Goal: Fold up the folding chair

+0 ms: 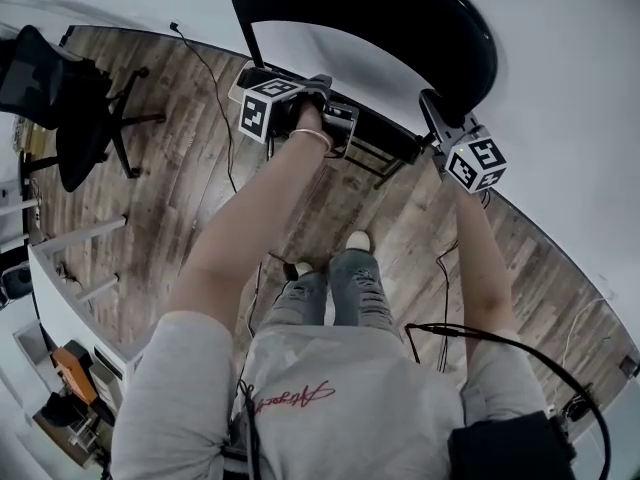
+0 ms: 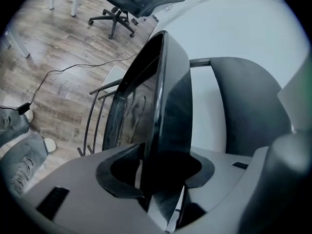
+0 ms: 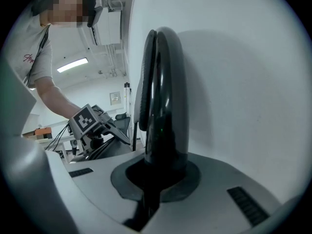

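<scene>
The black folding chair stands against a white wall, its curved backrest (image 1: 400, 18) at the top of the head view. Its seat (image 1: 380, 133) is tipped up close to the backrest. My left gripper (image 1: 335, 128) is at the seat's edge. In the left gripper view the seat (image 2: 165, 96) runs between the jaws of my left gripper (image 2: 156, 179), with thin gaps on both sides, so the jaws are open. My right gripper (image 1: 435, 108) is shut on the backrest's rim (image 3: 163, 96), which stands upright from its jaws (image 3: 153, 179). The left gripper (image 3: 105, 126) shows there too.
A black office chair (image 1: 75, 108) stands on the wood floor at the left. A thin cable (image 1: 215, 98) trails across the floor by the chair's metal legs (image 2: 92, 126). My feet (image 1: 355, 240) are just behind the chair. White shelving (image 1: 70, 298) runs along the lower left.
</scene>
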The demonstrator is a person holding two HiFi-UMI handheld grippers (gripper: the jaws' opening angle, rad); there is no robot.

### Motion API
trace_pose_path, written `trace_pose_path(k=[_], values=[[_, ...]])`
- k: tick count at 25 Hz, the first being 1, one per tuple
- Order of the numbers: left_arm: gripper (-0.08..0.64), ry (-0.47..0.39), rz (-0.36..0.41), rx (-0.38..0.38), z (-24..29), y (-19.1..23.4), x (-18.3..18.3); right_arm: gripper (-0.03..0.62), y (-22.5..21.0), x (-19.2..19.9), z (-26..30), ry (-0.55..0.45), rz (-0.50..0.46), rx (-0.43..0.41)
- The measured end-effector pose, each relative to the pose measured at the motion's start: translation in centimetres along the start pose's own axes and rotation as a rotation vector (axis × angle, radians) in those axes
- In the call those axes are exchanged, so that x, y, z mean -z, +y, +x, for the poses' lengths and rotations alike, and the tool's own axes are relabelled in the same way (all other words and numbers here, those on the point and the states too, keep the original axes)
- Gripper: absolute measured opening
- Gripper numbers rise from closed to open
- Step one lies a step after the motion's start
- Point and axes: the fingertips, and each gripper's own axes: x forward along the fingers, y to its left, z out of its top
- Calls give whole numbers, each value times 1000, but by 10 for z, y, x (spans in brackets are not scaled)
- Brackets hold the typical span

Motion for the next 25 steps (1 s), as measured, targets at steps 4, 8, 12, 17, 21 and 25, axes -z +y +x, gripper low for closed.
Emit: trace_pose_path(k=[4,8,12,17,21,25], values=[[204,-10,-2,-39,14,-14,3,15,-1,-12,-2,-24,-36,-17],[210,-39,14,-64,28,-24,-3,15,-1,-30,1,-62,-51,-49],[215,-48,18,-95,42,-30,-2,15,1,-26,-2,-40,-67,-66],[238,-55,32,-101,54,-36,-3,17,1,-24,-2,-69,-55,-88],[238,-44,66,-102,58,-42,0,81,1,-29,-8,-141,7,-139],[257,44,183,-70,54,-46,9,255,8,-24,-16,-147,13,-197]])
